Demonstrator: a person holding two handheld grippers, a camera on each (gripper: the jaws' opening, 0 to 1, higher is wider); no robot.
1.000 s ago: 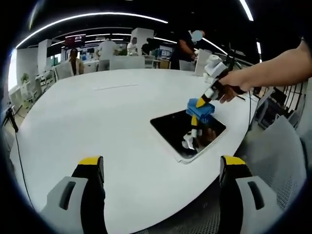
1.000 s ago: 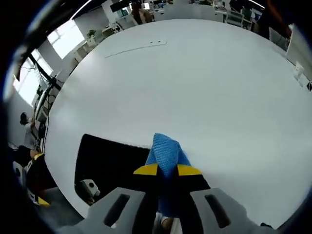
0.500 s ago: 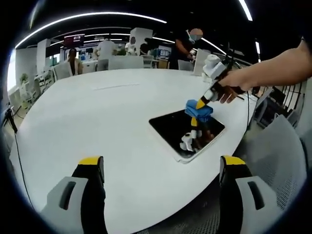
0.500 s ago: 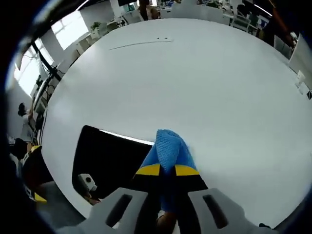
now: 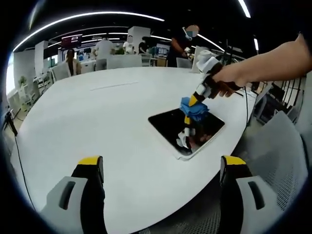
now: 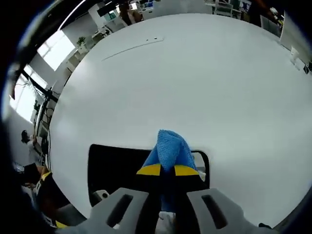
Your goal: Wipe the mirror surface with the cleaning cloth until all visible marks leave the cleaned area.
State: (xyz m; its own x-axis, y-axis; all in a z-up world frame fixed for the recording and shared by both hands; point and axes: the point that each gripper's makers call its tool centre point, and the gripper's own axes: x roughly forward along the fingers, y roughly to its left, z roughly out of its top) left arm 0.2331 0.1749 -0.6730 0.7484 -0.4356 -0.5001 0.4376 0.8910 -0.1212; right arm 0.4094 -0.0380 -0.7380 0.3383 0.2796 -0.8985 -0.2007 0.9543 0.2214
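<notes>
The mirror [image 5: 187, 131], a dark rectangular pane with a pale rim, is laid flat near the edge of the white desk [image 5: 97, 126], and in the right gripper view it [image 6: 114, 168] is seen as a black panel just below the claw. The blue cleaning cloth [image 6: 168, 151] is bunched between the jaws of the right claw [image 6: 167, 170], which are closed tightly upon it; in the left gripper view the same cloth [image 5: 193, 108] is seen pressed down onto the mirror by that claw [image 5: 191, 101], held in a person's hand [image 5: 225, 84]. The left claw [image 5: 161, 168] is held well back from the mirror with its jaws wide apart and nothing between them. The wiping step is judged to be in hand. Whether marks remain on the glass cannot be told, since reflections are mixed with the surface. The next move is judged to call for the cloth to be drawn across the rest of the pane with contact kept.
</notes>
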